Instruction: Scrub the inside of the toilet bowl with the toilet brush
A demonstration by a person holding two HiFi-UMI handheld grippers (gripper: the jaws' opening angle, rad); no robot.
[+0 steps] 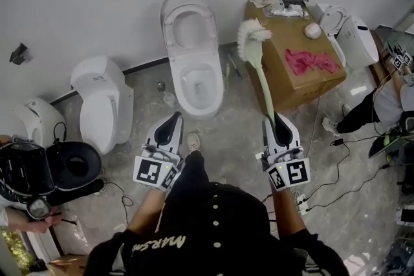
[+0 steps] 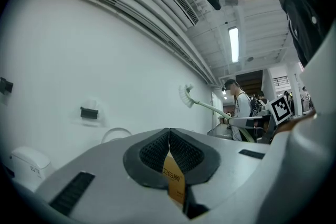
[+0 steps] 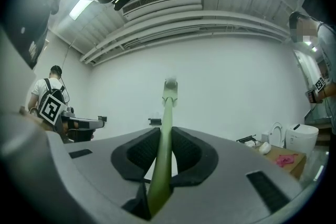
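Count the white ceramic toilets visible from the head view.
4: an open toilet straight ahead, a closed toilet to its left, a partly hidden toilet at far left, a toilet beyond the brown cardboard box at right. More may sit outside the frame.

I see a glossy white ceramic toilet [image 1: 192,52], my smooth pale-green plastic toilet brush [image 1: 262,84], a matt brown cardboard box [image 1: 278,35].

Grey floor [image 1: 239,132]; open toilet [image 1: 194,55], closed toilet [image 1: 103,106], cardboard box [image 1: 291,84], cables [image 1: 343,152] on it
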